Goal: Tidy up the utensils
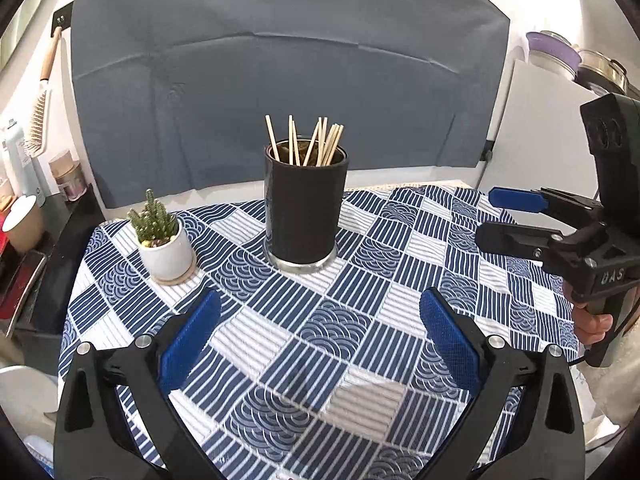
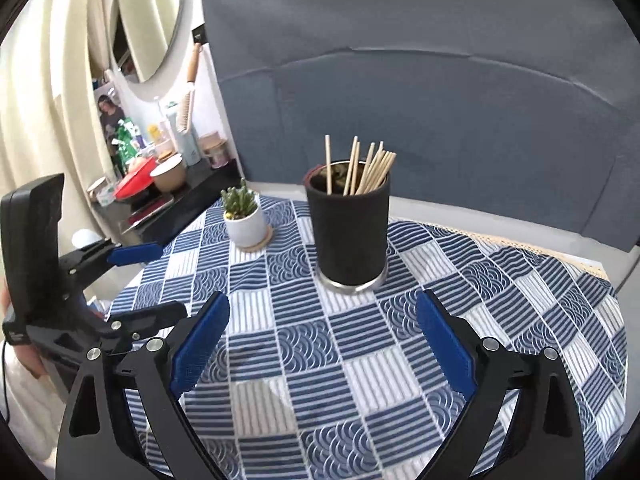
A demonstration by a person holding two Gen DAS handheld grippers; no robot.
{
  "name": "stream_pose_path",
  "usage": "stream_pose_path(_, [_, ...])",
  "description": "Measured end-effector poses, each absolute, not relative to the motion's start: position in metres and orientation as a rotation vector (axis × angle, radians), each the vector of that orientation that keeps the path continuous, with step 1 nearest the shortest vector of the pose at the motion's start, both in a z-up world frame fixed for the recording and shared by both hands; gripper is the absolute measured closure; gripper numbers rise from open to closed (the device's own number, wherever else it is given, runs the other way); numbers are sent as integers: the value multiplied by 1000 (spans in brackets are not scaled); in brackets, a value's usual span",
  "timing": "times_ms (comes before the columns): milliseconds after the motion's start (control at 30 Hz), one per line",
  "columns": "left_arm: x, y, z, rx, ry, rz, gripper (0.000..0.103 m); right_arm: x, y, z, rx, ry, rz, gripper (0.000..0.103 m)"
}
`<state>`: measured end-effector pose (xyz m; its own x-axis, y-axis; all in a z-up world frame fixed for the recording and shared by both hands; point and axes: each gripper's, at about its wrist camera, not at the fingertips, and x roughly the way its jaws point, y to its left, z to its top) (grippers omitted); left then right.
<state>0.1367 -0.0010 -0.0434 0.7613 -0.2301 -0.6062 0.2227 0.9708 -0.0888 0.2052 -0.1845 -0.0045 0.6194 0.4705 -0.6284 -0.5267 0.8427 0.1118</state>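
A black cylindrical holder [image 1: 305, 208] stands upright on the blue patterned tablecloth [image 1: 360, 320], with several wooden chopsticks [image 1: 312, 142] standing in it. It also shows in the right wrist view [image 2: 349, 236], with the chopsticks [image 2: 366, 168]. My left gripper [image 1: 320, 328] is open and empty, hovering over the cloth in front of the holder. My right gripper [image 2: 322, 328] is open and empty too, in front of the holder; it shows from the side at the right of the left wrist view [image 1: 490, 216]. The left gripper shows at the left of the right wrist view [image 2: 160, 280].
A small cactus in a white pot [image 1: 164, 236] sits on a coaster left of the holder, also in the right wrist view [image 2: 245, 220]. A cluttered shelf with bottles, jars and a cup [image 2: 160, 168] stands left of the table. A grey backdrop [image 1: 280, 80] stands behind.
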Motion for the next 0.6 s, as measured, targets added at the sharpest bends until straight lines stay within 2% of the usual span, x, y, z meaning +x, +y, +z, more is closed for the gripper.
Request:
stream_pose_path(367, [81, 2, 0, 0, 573, -111, 6, 148, -204, 8, -30, 737, 511, 8])
stream_pose_path(600, [45, -1, 15, -80, 541, -82, 6, 107, -220, 36, -40, 682, 478, 8])
